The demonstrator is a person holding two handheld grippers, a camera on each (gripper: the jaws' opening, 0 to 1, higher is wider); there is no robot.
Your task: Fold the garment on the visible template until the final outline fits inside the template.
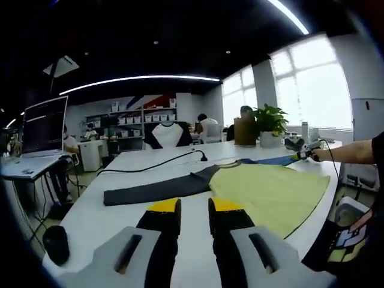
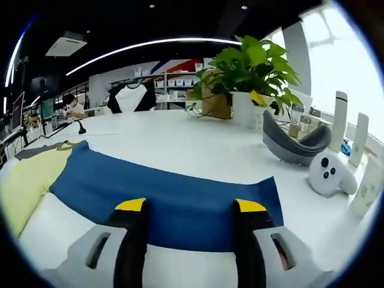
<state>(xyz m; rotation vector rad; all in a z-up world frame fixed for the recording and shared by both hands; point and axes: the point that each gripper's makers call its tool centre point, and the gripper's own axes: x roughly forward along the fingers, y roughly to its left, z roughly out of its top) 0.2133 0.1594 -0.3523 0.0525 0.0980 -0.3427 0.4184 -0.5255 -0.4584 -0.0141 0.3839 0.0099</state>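
A shirt lies flat on the white table (image 1: pixel 120 213). It has a yellow body (image 1: pixel 270 189), a dark grey sleeve (image 1: pixel 156 189) stretched to the left and a blue sleeve (image 1: pixel 273 160) at the far side. My left gripper (image 1: pixel 195 207) hovers over bare table just short of the grey sleeve, jaws a narrow gap apart and holding nothing. In the right gripper view the blue sleeve (image 2: pixel 180 192) runs across the picture, with the yellow body (image 2: pixel 27 180) at its left. My right gripper (image 2: pixel 191 207) stands wide open over the sleeve's near edge. I cannot make out a template outline.
A potted plant (image 2: pixel 252 66) stands at the table's far end, beside a grey curved holder (image 2: pixel 294 147) and white devices (image 2: pixel 329 171). A black cable (image 1: pixel 150 166) crosses the table behind the shirt. A black mouse (image 1: pixel 56 243) lies near the left edge. A monitor (image 1: pixel 45 126) and people are behind.
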